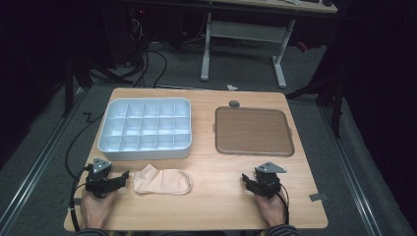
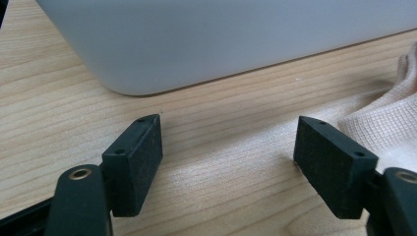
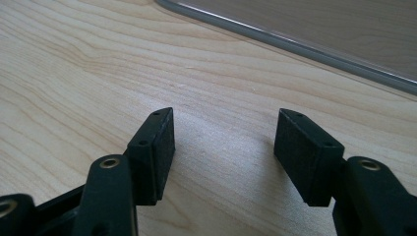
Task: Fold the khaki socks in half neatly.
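A pale pink sock (image 1: 162,180) lies flat on the wooden table near its front edge, left of centre. Behind it stands a white box (image 1: 145,129) divided into several compartments, all bare. My left gripper (image 1: 124,176) rests on the table just left of the sock, open, with nothing between its jaws. In the left gripper view the sock (image 2: 388,123) lies beside the right jaw and the box wall (image 2: 221,39) rises ahead. My right gripper (image 1: 246,179) sits open on the table at the front right, just short of a brown tray (image 1: 253,131), whose rim (image 3: 295,42) crosses the right gripper view.
The table (image 1: 216,172) is light wood, with bare surface between the two grippers. A small dark round object (image 1: 234,103) sits at the tray's far edge. Beyond the table stand a white desk frame (image 1: 243,34) and cables on a grey floor.
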Available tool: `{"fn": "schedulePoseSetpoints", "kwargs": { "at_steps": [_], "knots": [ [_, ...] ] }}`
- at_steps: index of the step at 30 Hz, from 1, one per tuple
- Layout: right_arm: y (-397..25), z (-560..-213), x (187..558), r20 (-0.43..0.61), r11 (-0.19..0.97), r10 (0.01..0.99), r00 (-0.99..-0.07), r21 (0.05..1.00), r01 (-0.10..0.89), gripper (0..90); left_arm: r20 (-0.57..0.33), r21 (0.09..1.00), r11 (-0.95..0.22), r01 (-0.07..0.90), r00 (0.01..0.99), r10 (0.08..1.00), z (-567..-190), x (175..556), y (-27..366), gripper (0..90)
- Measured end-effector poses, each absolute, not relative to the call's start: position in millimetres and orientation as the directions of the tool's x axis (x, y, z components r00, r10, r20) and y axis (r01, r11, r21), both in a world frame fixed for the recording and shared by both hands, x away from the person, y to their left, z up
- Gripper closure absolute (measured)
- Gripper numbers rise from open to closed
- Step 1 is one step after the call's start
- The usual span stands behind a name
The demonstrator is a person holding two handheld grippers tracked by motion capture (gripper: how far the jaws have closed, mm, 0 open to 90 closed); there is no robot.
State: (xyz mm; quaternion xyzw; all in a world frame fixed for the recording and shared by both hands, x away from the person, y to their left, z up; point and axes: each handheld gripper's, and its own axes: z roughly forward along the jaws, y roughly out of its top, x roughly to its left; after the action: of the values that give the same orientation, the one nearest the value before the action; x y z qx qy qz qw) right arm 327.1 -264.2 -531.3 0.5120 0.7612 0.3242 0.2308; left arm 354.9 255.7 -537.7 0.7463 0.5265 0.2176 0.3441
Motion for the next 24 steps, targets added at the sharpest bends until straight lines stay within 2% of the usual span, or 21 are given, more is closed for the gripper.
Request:
{"fn": "schedulePoseSetpoints", "kwargs": {
  "at_steps": [13, 24],
  "knots": [
    [-263.3, -531.2, 326.9, -0.023, 0.286, 0.918, -0.395, 0.729, 0.621, 38.9, -0.030, 0.740, -0.231, 0.632, 0.375, 0.927, -537.6, 356.0, 257.1, 26.5],
    [-265.2, -531.0, 328.0, -0.017, 0.276, 0.922, -0.387, 0.731, 0.625, 42.6, -0.023, 0.739, -0.233, 0.632, 0.370, 0.929, -536.8, 355.7, 258.8, 30.0]
  ]
}}
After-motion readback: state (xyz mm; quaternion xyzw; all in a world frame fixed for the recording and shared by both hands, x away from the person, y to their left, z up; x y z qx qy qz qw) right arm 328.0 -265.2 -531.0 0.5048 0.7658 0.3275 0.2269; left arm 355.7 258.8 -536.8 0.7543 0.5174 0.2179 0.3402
